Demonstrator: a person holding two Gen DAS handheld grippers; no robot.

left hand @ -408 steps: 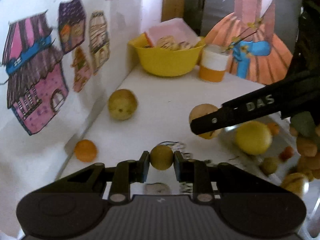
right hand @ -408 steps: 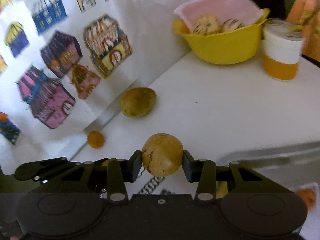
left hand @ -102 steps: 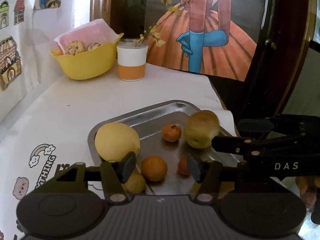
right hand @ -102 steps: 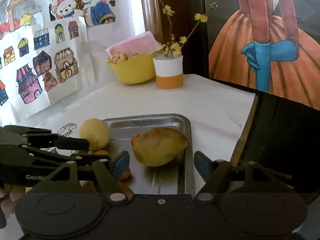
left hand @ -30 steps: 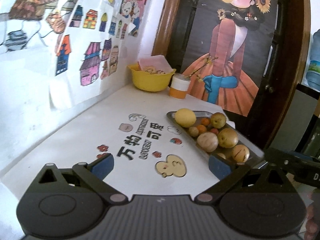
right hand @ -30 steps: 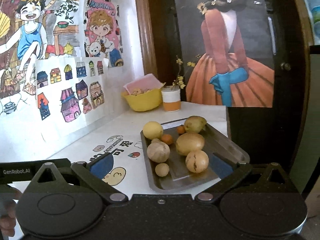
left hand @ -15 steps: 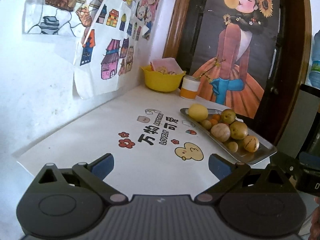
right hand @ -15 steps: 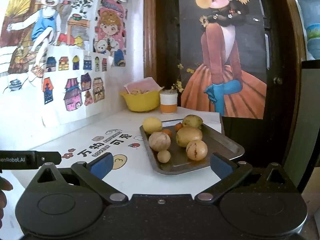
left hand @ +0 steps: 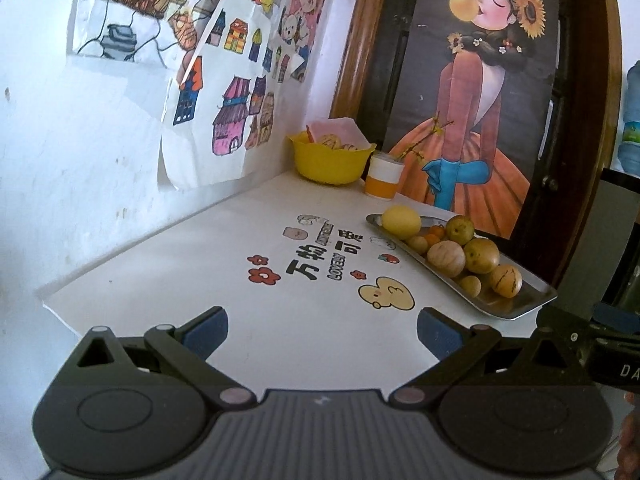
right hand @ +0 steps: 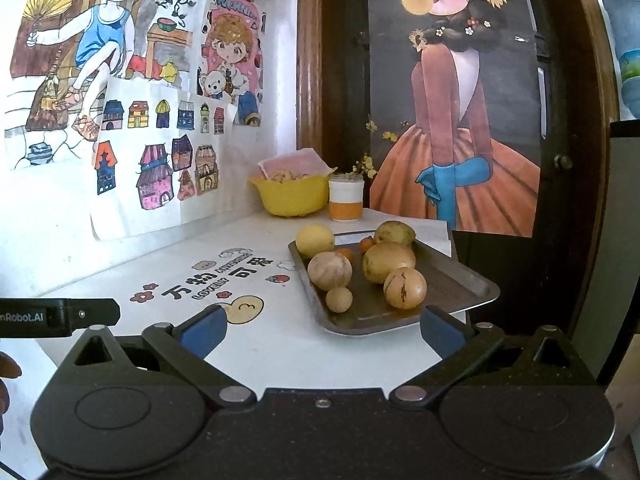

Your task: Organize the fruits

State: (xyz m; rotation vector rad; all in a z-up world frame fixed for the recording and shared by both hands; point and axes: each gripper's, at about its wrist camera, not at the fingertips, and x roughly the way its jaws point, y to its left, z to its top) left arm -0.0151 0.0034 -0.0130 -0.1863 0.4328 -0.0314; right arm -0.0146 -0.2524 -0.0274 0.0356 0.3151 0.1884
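Observation:
A steel tray (left hand: 516, 307) (right hand: 464, 280) on the right of the white table holds several fruits: a yellow lemon (left hand: 401, 222) (right hand: 315, 240), a green-yellow mango (right hand: 394, 233), tan round fruits (left hand: 445, 258) (right hand: 330, 271), and small oranges (left hand: 434, 235). My left gripper (left hand: 322, 330) hangs wide open and empty, well back over the table's near edge. My right gripper (right hand: 322, 330) is also wide open and empty, back from the tray's near end. The left gripper's body (right hand: 60, 316) shows at the left of the right wrist view.
A yellow bowl (left hand: 332, 160) (right hand: 292, 196) with a pink cloth and a white-and-orange cup (left hand: 384, 178) (right hand: 346, 200) with twigs stand at the table's far corner. Drawings cover the left wall. A dark door with a poster stands behind. The table (left hand: 200, 272) has printed stickers.
Both grippers have let go of their fruits, opened wide, and pulled far back from the tray. All the loose fruits now lie in the tray.

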